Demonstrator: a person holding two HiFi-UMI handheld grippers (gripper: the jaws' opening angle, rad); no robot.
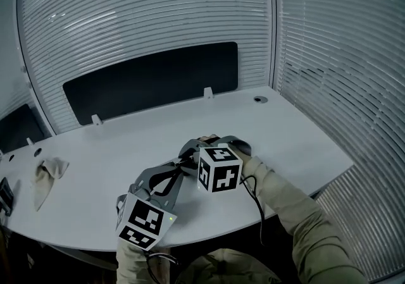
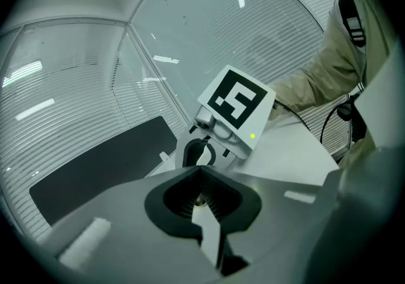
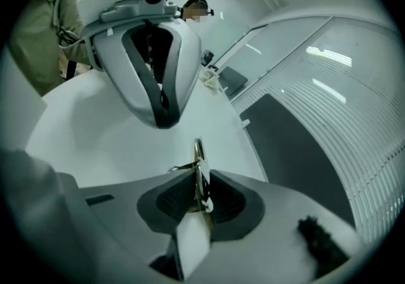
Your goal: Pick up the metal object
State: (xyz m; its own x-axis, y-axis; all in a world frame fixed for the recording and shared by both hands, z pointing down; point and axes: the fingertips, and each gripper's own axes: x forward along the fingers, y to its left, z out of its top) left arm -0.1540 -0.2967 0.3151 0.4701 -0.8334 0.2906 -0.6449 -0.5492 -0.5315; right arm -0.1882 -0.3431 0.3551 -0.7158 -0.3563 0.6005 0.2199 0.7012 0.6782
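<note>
Metal object (image 3: 200, 162): one; cloth (image 1: 45, 174): one.

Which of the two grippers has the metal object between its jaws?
The right gripper: a thin metal object stands clamped between its jaws, while the left gripper has jaws together, empty.

Dim cool grey light, glare streaks on blinds (image 1: 158, 11), fisheye-bent edges, blurred foreground

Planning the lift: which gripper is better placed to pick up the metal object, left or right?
Right. The metal object sits gripped between the right gripper's jaws; the left gripper's jaws are together, apparently on nothing.
</note>
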